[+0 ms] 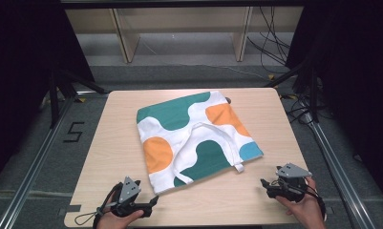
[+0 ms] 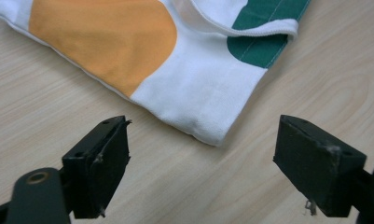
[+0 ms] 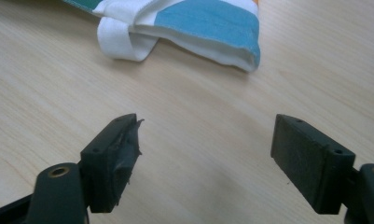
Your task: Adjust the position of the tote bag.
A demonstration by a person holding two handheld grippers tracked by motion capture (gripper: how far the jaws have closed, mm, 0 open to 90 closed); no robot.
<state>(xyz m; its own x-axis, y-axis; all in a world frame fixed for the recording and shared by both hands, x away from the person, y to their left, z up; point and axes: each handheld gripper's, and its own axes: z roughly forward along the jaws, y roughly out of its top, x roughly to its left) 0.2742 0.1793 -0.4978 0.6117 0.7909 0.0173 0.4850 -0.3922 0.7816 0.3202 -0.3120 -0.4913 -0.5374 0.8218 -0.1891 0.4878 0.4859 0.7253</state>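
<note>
High view: flat white cloth bag with green, orange and blue blobs (image 1: 194, 138), lying turned at an angle in the middle of the pale wooden worktop (image 1: 112, 143), white handles folded over its top. Left gripper (image 1: 153, 201) near the front edge toward the left corner, held low in a hand (image 1: 113, 218), pointing right toward the bag's near corner and just beside it. Right gripper (image 1: 263, 183) near the front right corner, gripped by the other hand (image 1: 303, 210), pointing left, apart from the bag's blue corner.

Left gripper view: black jaws spread wide, nothing between them, above bare wood; the bag's white corner (image 2: 208, 126) just ahead, not touching.

Right gripper view: jaws parted wide over bare wood, grasping nothing; blue corner (image 3: 212, 23) and a white handle loop (image 3: 121, 42) farther ahead.
</note>
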